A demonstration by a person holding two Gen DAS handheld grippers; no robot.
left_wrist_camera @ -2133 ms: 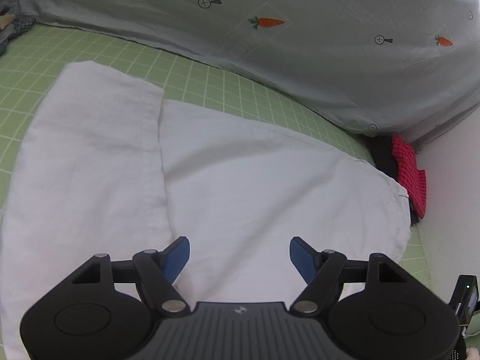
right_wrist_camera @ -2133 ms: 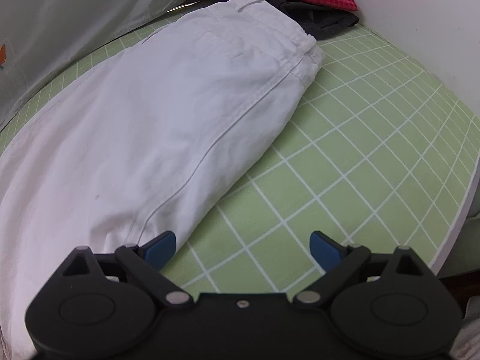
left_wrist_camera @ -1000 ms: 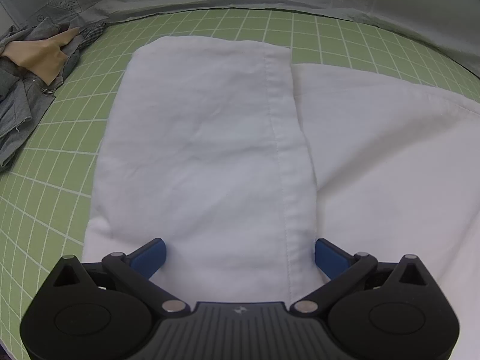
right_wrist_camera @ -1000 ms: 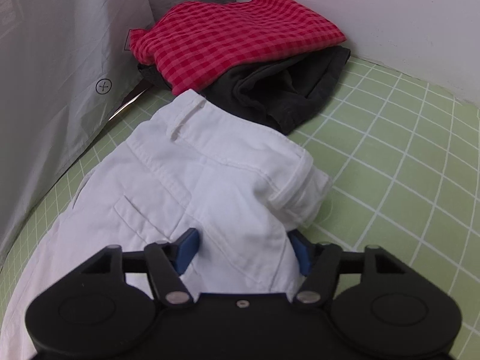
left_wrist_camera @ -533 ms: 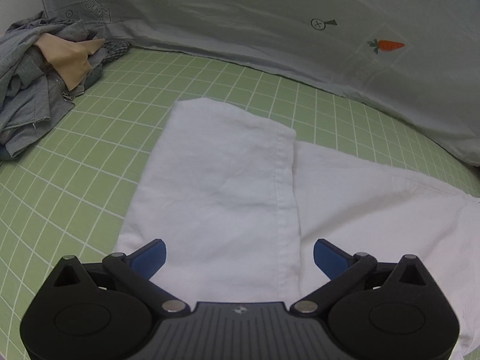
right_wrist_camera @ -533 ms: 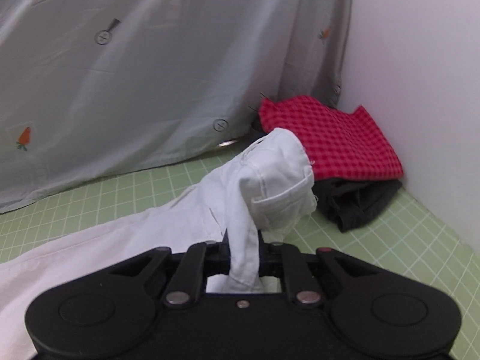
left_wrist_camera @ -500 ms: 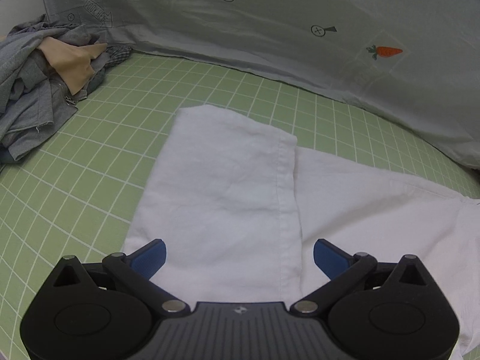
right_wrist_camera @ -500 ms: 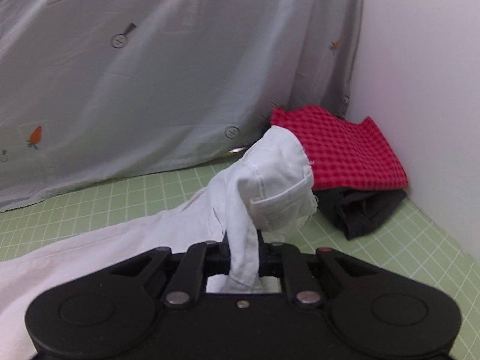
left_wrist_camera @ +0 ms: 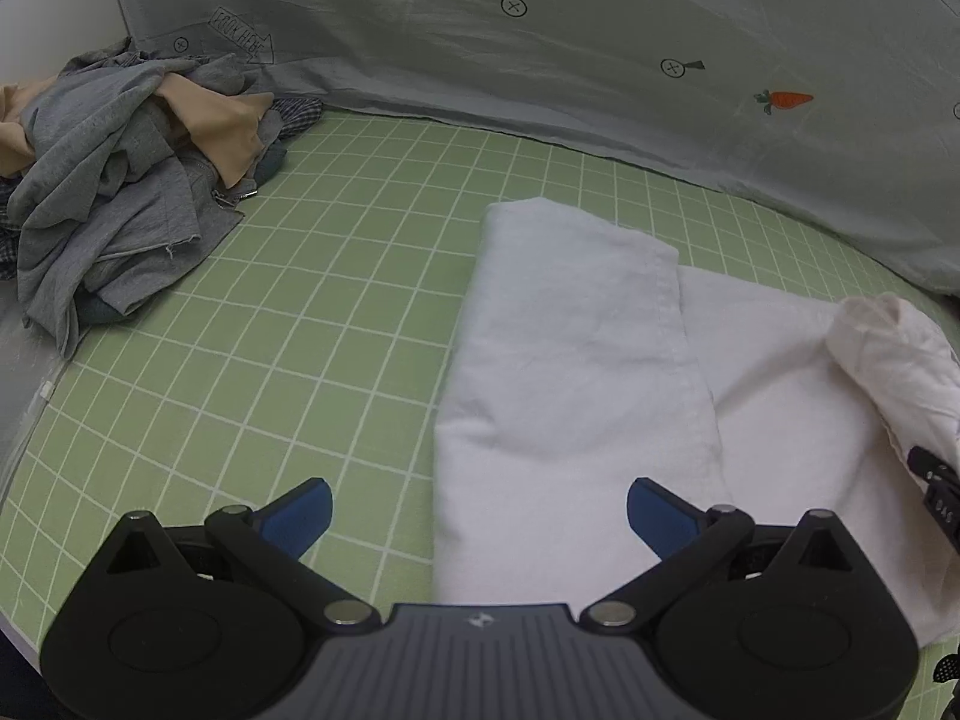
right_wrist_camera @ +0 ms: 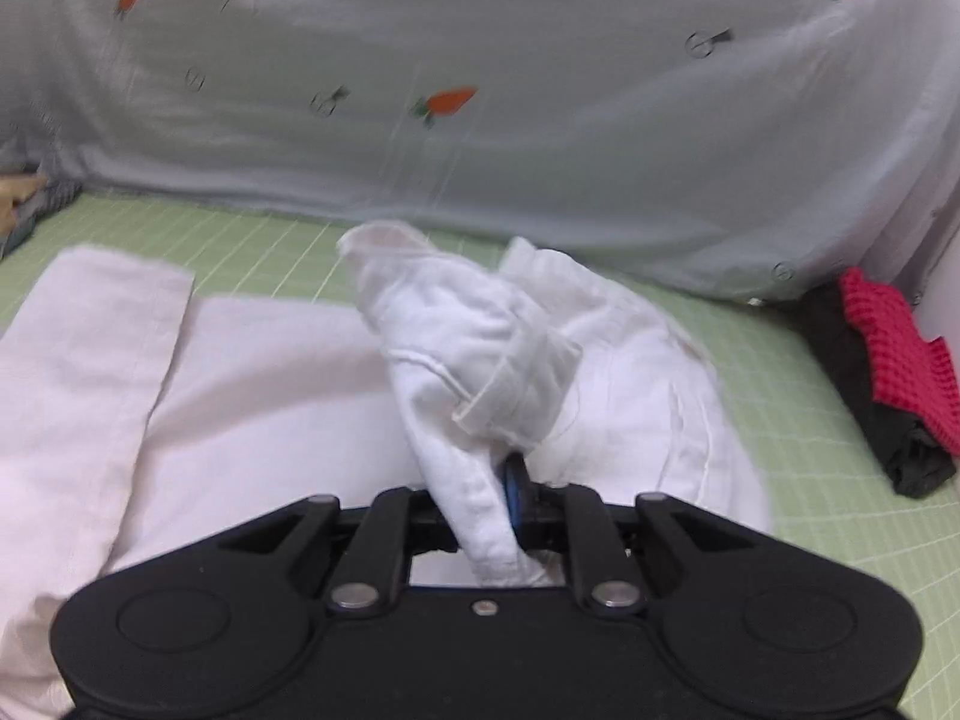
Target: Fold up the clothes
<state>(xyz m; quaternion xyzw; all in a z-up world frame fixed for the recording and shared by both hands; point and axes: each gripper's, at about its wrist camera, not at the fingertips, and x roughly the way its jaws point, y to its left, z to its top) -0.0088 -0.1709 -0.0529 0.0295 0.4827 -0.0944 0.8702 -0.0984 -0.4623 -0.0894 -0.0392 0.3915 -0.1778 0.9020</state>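
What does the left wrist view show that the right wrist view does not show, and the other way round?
Only the left wrist view shows the open left gripper and the full grey clothes pile. Only the right wrist view shows the right gripper shut on the waistband, and the red checked cloth on a dark garment. Both show the white trousers on the green grid mat.

Soft, even light, no glare; my left view is sharp, with fisheye bending and dark corners. My right view is smeared by motion blur, worst across the pale grey carrot-print sheet (right_wrist_camera: pixel 480 90) in the upper frame.
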